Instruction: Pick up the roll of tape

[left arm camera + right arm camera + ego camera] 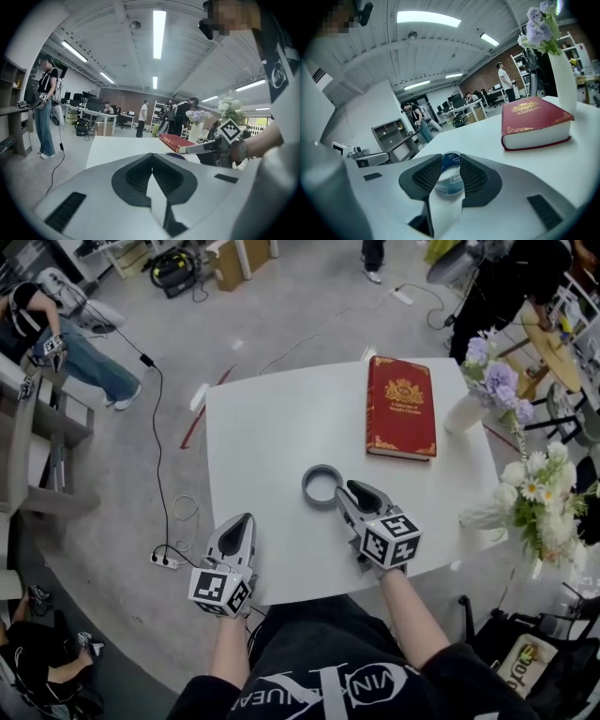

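Step in hand, in our judgement: the approach to the grasp, with nothing lifted yet. The roll of tape (308,488) lies flat on the worktop (272,427), about mid-width and nearer the near edge than the far one.

The right gripper (349,489) points at the roll's right side, its tips at the rim. In the right gripper view its jaws stand a little apart, and the roll shows through the gap, wider than the gap and just beyond the pads. We judge that nothing is clamped. The left gripper (246,519) rests near the near-left corner, jaws together and empty, well apart from the roll.

Next move, as we assess it: the right jaws must either spread to span the roll or tip down so one jaw enters the ring, then close and lift.

Other items: a red book (401,407) lies toward the far-right corner, and a vase (466,413) of flowers stands at the right edge beside it. Both sit clear of the approach line, and we see no obstruction.
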Tool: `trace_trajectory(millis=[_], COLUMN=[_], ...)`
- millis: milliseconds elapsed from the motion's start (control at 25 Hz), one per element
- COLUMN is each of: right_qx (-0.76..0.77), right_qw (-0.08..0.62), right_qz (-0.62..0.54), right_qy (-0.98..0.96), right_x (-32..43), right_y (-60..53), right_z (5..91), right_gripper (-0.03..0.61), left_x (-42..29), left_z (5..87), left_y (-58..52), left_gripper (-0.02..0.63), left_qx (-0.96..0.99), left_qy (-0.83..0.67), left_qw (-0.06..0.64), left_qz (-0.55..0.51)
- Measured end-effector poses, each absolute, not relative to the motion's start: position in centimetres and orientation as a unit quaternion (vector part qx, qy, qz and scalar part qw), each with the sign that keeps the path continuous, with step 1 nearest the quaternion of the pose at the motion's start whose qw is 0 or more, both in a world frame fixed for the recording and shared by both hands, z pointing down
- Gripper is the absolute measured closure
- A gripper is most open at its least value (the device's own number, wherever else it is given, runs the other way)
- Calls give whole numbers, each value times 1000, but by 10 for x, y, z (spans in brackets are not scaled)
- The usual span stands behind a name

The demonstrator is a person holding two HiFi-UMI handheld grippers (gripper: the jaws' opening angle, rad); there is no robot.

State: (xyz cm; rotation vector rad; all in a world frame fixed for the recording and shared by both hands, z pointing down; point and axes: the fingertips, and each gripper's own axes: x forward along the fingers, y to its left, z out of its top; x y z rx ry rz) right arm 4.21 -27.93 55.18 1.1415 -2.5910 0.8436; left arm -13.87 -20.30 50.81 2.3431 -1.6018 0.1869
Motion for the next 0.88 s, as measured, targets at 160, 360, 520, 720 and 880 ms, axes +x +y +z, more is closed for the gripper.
trace_trajectory(millis=[160,360,520,720,880], right_qx=[401,427,441,443,430], right_qw=[133,179,188,207,245], right_qz=[293,295,318,315,284], right_qy=[-858,-836,-818,-813,-821], right_x=[35,31,33,31,23], right_y=[-293,-299,-304,-308,-313], right_z=[561,575,589,594,595], right_gripper=[448,451,465,465,475], left_x=[-139,-141,-140,-142,-148], left_z=[515,521,528,530,533], left_y=[-203,-206,-210,-209,-206], left_gripper=[611,611,611,611,611], left_qx=[816,819,823,827,826], left_qy=[-552,-545,-536,-528,-529], left_qw=[155,165,173,182,185], left_qz=[69,71,72,67,65])
